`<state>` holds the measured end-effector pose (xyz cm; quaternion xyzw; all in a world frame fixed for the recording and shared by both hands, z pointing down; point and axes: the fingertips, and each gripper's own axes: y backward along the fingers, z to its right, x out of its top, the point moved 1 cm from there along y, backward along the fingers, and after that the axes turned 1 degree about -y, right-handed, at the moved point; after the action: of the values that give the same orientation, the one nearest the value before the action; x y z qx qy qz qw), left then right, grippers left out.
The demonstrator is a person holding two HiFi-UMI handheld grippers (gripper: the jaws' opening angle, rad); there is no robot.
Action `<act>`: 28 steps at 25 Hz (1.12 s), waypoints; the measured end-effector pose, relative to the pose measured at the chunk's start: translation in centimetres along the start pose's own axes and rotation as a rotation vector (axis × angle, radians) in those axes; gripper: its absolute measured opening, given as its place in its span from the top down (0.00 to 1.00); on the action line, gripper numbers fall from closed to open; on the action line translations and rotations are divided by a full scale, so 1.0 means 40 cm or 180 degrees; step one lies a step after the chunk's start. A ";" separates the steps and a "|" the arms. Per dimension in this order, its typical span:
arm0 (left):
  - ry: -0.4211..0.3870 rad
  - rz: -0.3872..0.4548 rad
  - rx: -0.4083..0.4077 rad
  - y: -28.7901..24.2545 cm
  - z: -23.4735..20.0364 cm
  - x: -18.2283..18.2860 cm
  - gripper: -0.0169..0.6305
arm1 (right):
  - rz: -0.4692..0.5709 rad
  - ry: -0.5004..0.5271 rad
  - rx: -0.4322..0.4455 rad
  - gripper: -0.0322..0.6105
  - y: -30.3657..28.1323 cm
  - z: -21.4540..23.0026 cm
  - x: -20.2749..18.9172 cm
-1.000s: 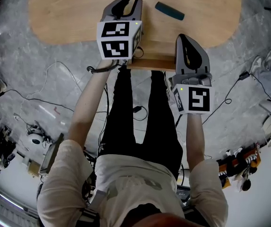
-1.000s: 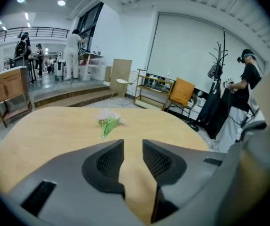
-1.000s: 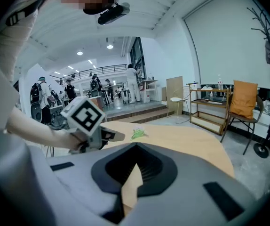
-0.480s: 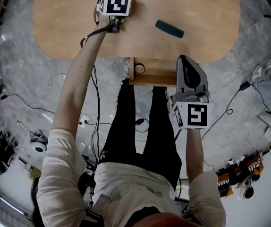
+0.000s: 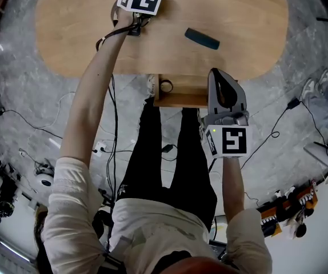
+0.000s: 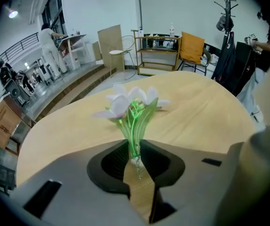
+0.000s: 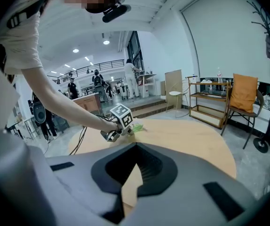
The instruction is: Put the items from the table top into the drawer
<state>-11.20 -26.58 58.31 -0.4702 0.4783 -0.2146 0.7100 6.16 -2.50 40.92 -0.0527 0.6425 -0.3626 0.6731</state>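
One flower [image 6: 134, 108], stem pinched in left claw [image 6: 135, 149], jaws just closing

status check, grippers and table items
Left gripper just closing on the flower stem, far table edge. Right gripper shut, empty, beside open drawer. Dark oblong item left; nothing blocking.

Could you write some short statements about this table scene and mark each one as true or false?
1. The stems of the artificial flower stand between the jaws of the left gripper. True; the jaws have just been closing onto them.
2. The drawer is shut. False: it is pulled out from under the table.
3. The dark oblong item lies in the drawer. False: it lies on the table top.
4. The right gripper is at the drawer's right end. True.
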 end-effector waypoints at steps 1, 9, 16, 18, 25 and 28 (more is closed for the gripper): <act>0.0019 0.0013 0.0015 0.001 0.002 0.001 0.85 | 0.0005 -0.0001 0.0005 0.95 0.000 -0.001 0.001; 0.0115 0.0057 -0.0043 0.005 0.009 0.005 0.89 | -0.0002 -0.0006 0.0081 0.95 0.000 -0.007 -0.003; 0.0153 0.0598 -0.0116 0.104 0.060 0.067 0.90 | 0.0016 0.0030 0.0130 0.95 0.003 -0.008 0.002; 0.0078 0.0890 -0.0139 0.174 0.086 0.104 0.90 | 0.0023 0.0037 0.0144 0.95 0.003 -0.010 0.004; -0.0008 0.1765 -0.0240 0.444 0.180 0.164 0.90 | 0.0058 0.0105 0.0232 0.95 0.006 -0.021 0.017; -0.0168 0.1956 -0.0319 0.527 0.225 0.157 0.90 | 0.0076 0.0125 0.0262 0.95 0.010 -0.023 0.023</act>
<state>-3.48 -17.34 37.82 -0.3434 0.5893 0.0462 0.7298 5.41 -2.37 39.80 -0.0102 0.6406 -0.3816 0.6662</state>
